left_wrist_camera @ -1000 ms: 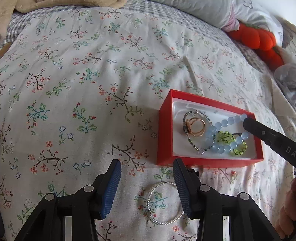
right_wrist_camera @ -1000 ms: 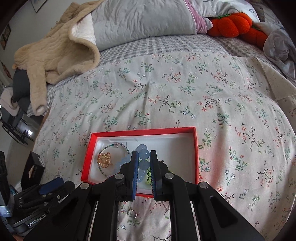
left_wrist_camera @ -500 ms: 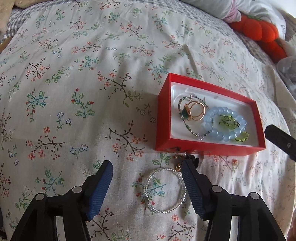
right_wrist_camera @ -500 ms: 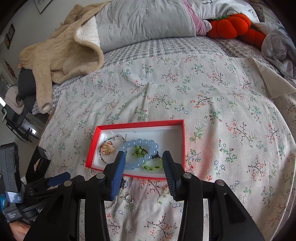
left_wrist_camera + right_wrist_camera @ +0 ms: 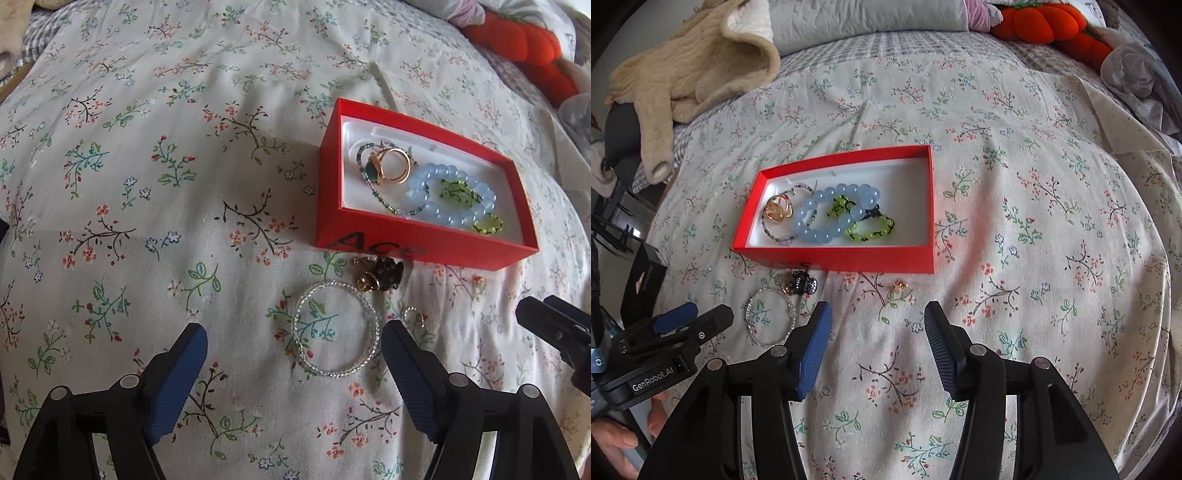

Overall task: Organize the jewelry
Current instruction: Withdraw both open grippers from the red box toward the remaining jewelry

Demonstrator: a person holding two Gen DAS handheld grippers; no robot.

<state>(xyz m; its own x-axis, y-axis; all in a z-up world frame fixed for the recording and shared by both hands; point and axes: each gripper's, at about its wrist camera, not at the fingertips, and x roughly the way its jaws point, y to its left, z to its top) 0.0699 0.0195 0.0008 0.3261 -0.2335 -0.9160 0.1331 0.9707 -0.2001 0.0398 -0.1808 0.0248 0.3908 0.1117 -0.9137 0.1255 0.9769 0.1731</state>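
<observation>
A red box (image 5: 413,247) (image 5: 849,260) on the floral bedspread holds a blue bead bracelet (image 5: 439,214) (image 5: 812,230), a gold ring (image 5: 393,168) (image 5: 778,210), a thin beaded chain and green bead pieces (image 5: 870,230). In front of the box lie a clear bead bangle (image 5: 336,328) (image 5: 770,315), a dark clip with gold pieces (image 5: 384,277) (image 5: 799,286), a small hoop (image 5: 413,315) and a small gold piece (image 5: 900,286). My left gripper (image 5: 295,350) is open and empty, just before the bangle. My right gripper (image 5: 877,328) is open and empty, near the gold piece.
A beige garment (image 5: 690,70) and grey pillow (image 5: 868,18) lie at the bed's far end. Orange plush pumpkins (image 5: 1049,26) (image 5: 517,40) sit at the far right. A black box (image 5: 642,277) stands off the bed's left edge.
My right gripper let go of the blue bracelet in the box, opened and drew back. My left gripper opened wider and drew back, bringing the loose pieces before the box into view.
</observation>
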